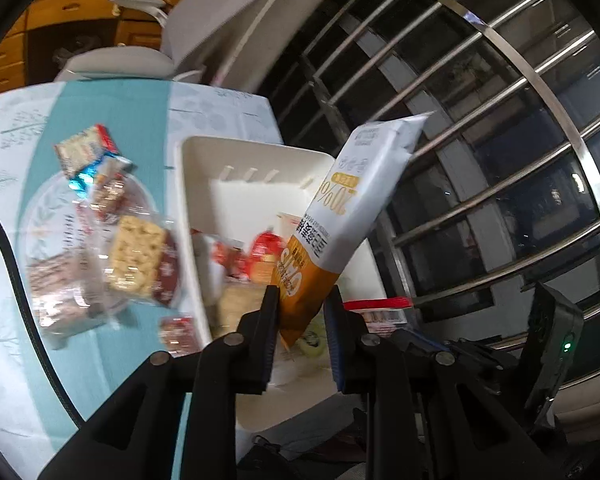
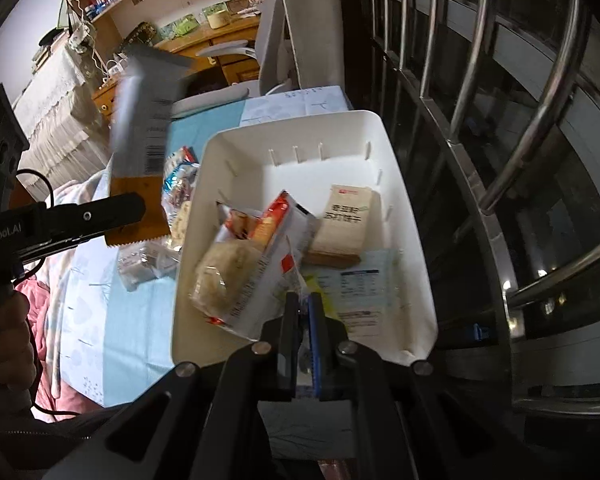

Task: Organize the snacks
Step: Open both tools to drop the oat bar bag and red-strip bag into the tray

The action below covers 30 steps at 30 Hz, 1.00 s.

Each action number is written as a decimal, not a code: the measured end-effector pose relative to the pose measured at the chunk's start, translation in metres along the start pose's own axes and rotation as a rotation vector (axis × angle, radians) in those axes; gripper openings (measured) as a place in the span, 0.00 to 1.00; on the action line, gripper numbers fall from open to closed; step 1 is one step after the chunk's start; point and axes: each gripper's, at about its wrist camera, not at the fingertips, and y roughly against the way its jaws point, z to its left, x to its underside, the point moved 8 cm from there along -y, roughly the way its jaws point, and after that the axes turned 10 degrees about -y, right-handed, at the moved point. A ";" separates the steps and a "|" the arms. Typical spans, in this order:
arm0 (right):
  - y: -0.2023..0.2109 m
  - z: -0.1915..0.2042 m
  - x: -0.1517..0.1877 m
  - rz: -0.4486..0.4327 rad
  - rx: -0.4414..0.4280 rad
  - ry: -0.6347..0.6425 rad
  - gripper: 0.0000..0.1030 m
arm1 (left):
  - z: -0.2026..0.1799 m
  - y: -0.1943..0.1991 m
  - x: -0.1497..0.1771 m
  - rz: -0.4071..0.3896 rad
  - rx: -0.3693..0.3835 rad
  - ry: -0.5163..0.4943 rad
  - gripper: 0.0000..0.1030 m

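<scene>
My left gripper (image 1: 300, 312) is shut on the orange bottom end of a tall white and orange snack packet (image 1: 360, 200), which stands up over the near right part of the white bin (image 1: 188, 208). The right wrist view shows that packet (image 2: 140, 120) and the left gripper (image 2: 128, 220) left of the bin (image 2: 404, 208), above the table. My right gripper (image 2: 304, 312) is shut on the sealed edge of a red and white biscuit packet (image 2: 260, 272) that hangs low inside the bin. A beige packet (image 2: 346, 220) and a light blue one (image 2: 364, 292) lie on the bin floor.
Several loose snacks lie on the teal tablecloth (image 1: 132, 120) left of the bin: a nut bar (image 1: 136, 256), a brown bar (image 1: 60, 292), a blue and red packet (image 1: 86, 152). Steel window bars (image 2: 480, 120) close the right side. A hand (image 2: 8, 344) holds the left gripper's handle.
</scene>
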 end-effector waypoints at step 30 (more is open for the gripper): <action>-0.006 0.070 0.001 -0.011 -0.119 -0.064 0.35 | 0.068 0.058 0.036 0.069 -0.181 0.114 0.45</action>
